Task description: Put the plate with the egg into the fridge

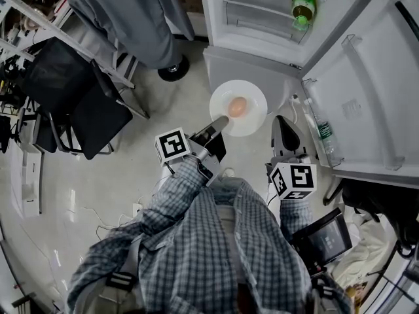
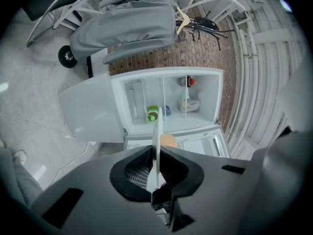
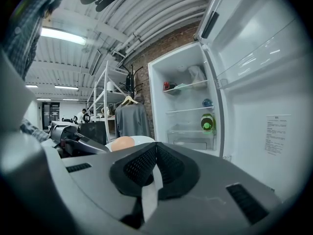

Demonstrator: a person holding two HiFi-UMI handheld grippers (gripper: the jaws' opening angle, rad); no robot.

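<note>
1. Checked shirt sleeves [image 1: 196,241] fill the foreground; beyond them the left gripper [image 1: 218,124] is clamped on the near-left rim of the plate [image 1: 254,120], which shows edge-on between its jaws in the left gripper view
2. On it the egg [image 1: 237,106] sits about mid-plate; the plate is held level above the floor [image 1: 163,110], just short of the open fridge [image 1: 252,51]
3. Just beside the plate's right edge hangs the right gripper [image 1: 283,124], jaws drawn together on nothing
4. Step in hand, as I judge it: the carry to the fridge. Next calls for a level, steady reach onto a free stretch of shelf [image 1: 256,6], clear of the green bottle [image 1: 302,8], so the egg does not roll
</note>
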